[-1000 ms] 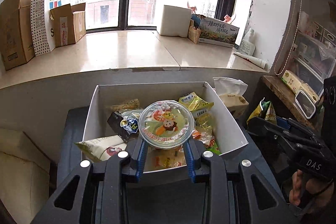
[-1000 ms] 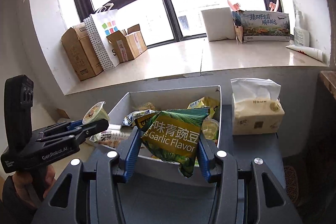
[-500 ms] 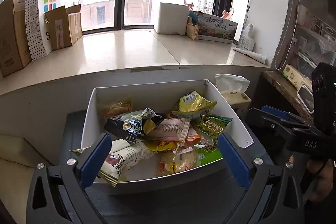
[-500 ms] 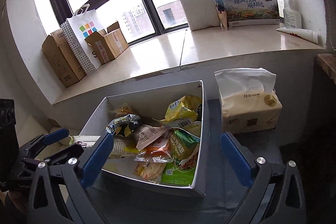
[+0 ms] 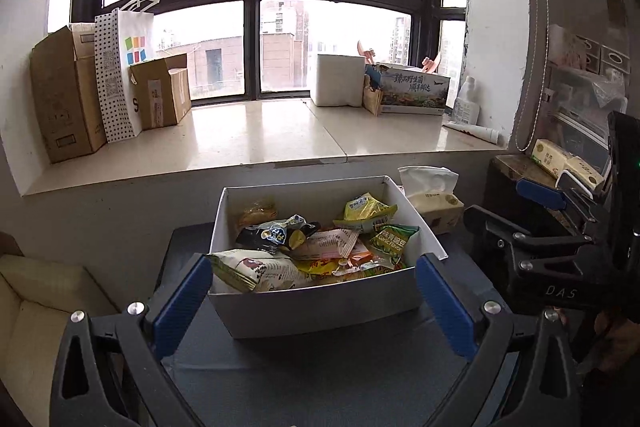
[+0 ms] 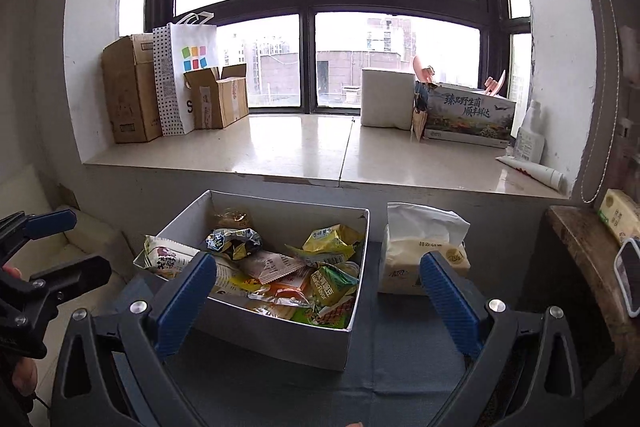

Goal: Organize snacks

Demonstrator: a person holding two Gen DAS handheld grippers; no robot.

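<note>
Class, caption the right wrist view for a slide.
Open right gripper before a white box of snack packets, tissue pack beside it.

Pale daylight pours through a big dark-framed window [image 6: 312, 7] at the far side. Its wide cream sill [image 6: 320, 155] carries cardboard boxes [image 6: 132, 87] on the left (one dotted paper bag [image 6: 180, 75] among them). White walls [image 6: 560, 47] flank it.

Snacks [image 5: 320, 251] in box [image 5: 320, 311], tissues [image 5: 434, 205] right
</note>
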